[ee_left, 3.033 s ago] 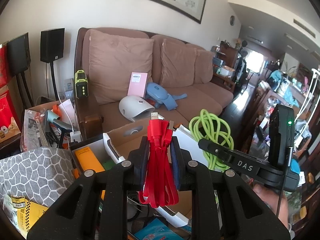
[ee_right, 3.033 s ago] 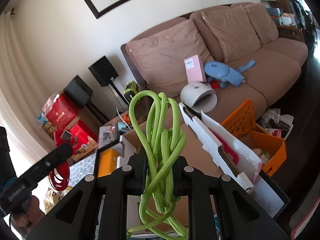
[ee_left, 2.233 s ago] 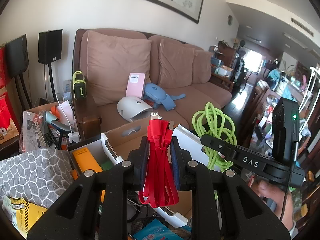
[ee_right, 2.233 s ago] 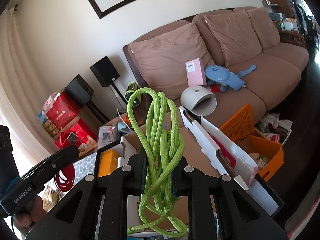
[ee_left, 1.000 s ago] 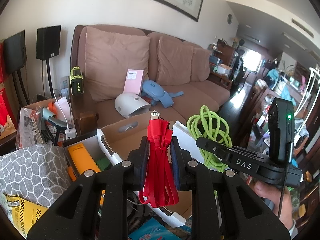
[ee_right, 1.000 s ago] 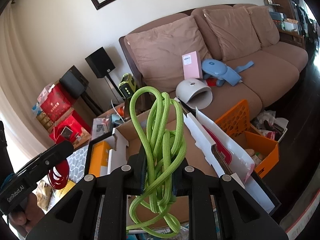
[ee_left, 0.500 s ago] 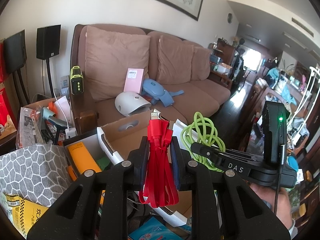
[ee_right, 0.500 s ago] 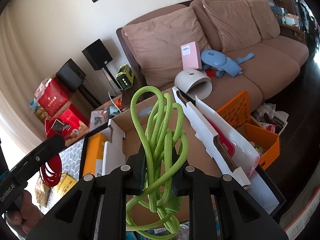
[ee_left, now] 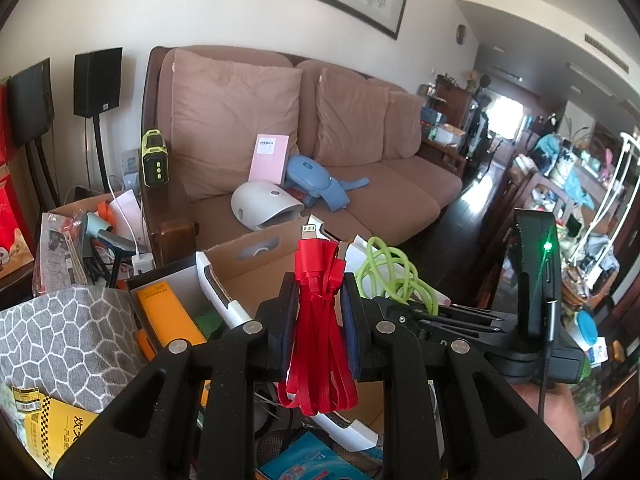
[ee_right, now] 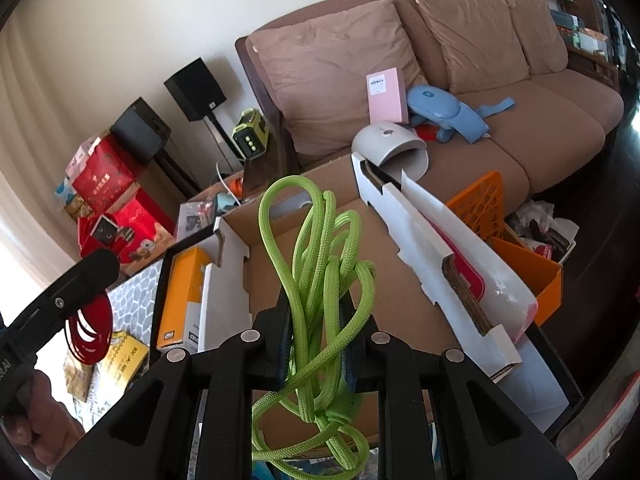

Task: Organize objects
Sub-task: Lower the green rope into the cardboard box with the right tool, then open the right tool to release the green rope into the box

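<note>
- Left wrist view: your left gripper (ee_left: 319, 312) is clenched on the red cable bundle (ee_left: 320, 320), jaws pressing its mid-length. The plug end stands up at 12 o'clock; the flat loops hang free at 6 o'clock.
- Same view: the open cardboard box (ee_left: 256, 258) lies just beyond the fingertips, toward 11 o'clock. Your right gripper (ee_left: 394, 300) enters from 3 o'clock, with the green rope (ee_left: 394, 270) showing above it.
- Judgement: the red cable looks light, limp and smooth-jacketed. Its tied waist is the soundest hold; the loose loops could snag on box flaps.
- Right wrist view: your right gripper (ee_right: 320, 320) is grasping the green rope (ee_right: 320, 280) at the middle of its coil, directly over the cardboard box (ee_right: 400, 304). One large loop rises to 12 o'clock; tangled tails droop at 6 o'clock.
- Same view: your left gripper's arm crosses at 9 o'clock, the red cable bundle (ee_right: 90, 334) dangling beneath it.
- Judgement: the rope appears soft, braided, grippy and light. Loose strands may slide out singly, so hold where they bunch.
</note>
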The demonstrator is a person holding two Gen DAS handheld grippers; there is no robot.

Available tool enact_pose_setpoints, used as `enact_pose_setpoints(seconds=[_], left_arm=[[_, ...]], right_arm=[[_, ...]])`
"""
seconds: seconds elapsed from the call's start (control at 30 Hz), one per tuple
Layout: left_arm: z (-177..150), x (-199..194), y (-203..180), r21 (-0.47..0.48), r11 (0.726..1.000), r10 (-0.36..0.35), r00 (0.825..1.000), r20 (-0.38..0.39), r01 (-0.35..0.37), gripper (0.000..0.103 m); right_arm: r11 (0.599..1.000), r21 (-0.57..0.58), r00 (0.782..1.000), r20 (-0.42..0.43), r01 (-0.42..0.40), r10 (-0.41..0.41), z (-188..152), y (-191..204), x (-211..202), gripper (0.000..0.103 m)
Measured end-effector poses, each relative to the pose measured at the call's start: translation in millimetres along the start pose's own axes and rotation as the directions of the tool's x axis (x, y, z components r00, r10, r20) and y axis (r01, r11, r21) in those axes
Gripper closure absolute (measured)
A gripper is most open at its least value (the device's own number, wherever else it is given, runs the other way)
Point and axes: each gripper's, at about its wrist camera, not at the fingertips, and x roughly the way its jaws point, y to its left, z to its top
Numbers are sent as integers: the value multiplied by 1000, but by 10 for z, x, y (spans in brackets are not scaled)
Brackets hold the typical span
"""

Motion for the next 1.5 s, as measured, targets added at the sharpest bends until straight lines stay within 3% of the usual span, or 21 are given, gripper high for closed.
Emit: enact_pose_setpoints(seconds=[0.37, 0.57, 0.8, 1.0, 1.3, 1.5], left_arm=[[32, -6, 40, -7, 1000, 7, 1000, -2, -7, 84], [50, -13, 68, -19, 1000, 8, 1000, 2, -7, 84], [53, -7, 78, -20, 1000, 11, 1000, -3, -11, 84], [63, -8, 73, -28, 1000, 10, 1000, -3, -11, 84], [66, -5, 68, -33, 999, 12, 1000, -5, -12, 84], [63, 7, 72, -36, 999, 14, 1000, -8, -14, 84]], right_arm=[[1000, 12, 999, -49, 19, -18, -32, -45, 96, 73], [1000, 17, 999, -49, 12, -11, -22, -46, 79, 67], [1000, 10, 1000, -31, 7, -7, 2, -12, 23, 54], [999, 39, 1000, -14, 14, -13, 17, -82, -17, 52], [998, 23, 998, 23, 54, -54, 65, -189, -270, 53], [997, 52, 998, 18, 56, -57, 63, -353, -343, 75]])
